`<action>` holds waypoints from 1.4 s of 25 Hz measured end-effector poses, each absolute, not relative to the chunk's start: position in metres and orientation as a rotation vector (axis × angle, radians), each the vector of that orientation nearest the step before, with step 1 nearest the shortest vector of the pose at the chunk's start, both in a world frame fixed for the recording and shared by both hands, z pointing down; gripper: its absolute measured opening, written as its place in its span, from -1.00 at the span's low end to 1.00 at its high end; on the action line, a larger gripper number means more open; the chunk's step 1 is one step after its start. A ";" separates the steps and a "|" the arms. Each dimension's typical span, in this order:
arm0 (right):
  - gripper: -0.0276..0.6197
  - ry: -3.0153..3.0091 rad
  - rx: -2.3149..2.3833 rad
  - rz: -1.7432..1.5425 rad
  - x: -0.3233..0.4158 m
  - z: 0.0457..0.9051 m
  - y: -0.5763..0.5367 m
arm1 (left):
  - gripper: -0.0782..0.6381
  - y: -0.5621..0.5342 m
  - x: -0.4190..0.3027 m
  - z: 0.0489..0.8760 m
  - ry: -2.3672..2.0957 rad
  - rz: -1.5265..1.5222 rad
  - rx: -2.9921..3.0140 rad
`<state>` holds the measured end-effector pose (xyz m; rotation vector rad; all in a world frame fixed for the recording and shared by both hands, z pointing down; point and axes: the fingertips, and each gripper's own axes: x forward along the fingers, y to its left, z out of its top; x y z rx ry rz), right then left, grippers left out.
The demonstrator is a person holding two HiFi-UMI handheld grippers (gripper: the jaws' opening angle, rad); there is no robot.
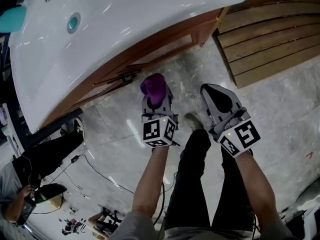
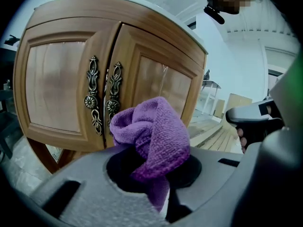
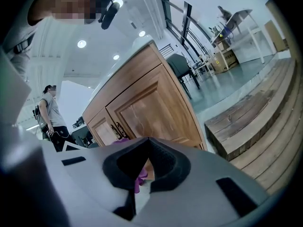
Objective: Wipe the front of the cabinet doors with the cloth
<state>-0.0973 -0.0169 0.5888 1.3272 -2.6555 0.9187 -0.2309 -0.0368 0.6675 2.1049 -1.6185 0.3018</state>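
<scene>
A bunched purple cloth is clamped in my left gripper, a short way in front of the wooden cabinet doors, apart from them. Two ornate dark metal handles sit where the doors meet. My right gripper hangs to the right of the left one, its jaws shut with nothing between them. In the right gripper view the cabinet doors stand ahead, and a scrap of the purple cloth shows past the jaws.
A white washbasin top overhangs the cabinet. Wooden steps lie to the right on the marble floor. My own legs stand below. A second person stays at the left, with cables on the floor.
</scene>
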 end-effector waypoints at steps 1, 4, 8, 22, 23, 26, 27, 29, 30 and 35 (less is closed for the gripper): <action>-0.89 -2.656 1.330 0.918 -0.100 0.591 -0.018 | -0.61 -0.038 -0.235 0.672 -1.621 0.306 2.108; -0.89 -2.658 1.332 0.909 -0.108 0.597 -0.019 | -0.61 -0.043 -0.246 0.687 -1.619 0.330 2.127; -0.89 -2.657 1.328 0.890 -0.117 0.605 -0.021 | -0.61 -0.053 -0.259 0.707 -1.628 0.347 2.138; -0.89 -2.657 1.315 0.890 -0.130 0.621 -0.026 | -0.61 -0.074 -0.280 0.729 -1.621 0.389 2.172; -0.89 -2.657 1.318 0.890 -0.129 0.621 -0.027 | -0.61 -0.075 -0.280 0.729 -1.621 0.391 2.171; -0.89 -2.656 1.324 0.891 -0.126 0.621 -0.029 | -0.61 -0.076 -0.279 0.729 -1.626 0.394 2.162; -0.89 -2.655 1.325 0.892 -0.125 0.621 -0.029 | -0.61 -0.077 -0.278 0.729 -1.627 0.392 2.157; -0.89 -2.652 1.327 0.893 -0.121 0.622 -0.030 | -0.61 -0.077 -0.276 0.729 -1.623 0.379 2.144; -0.89 -2.650 1.330 0.894 -0.120 0.622 -0.030 | -0.61 -0.077 -0.274 0.729 -1.619 0.373 2.140; -0.89 -2.649 1.339 0.899 -0.114 0.622 -0.031 | -0.62 -0.081 -0.260 0.730 -1.585 0.387 2.165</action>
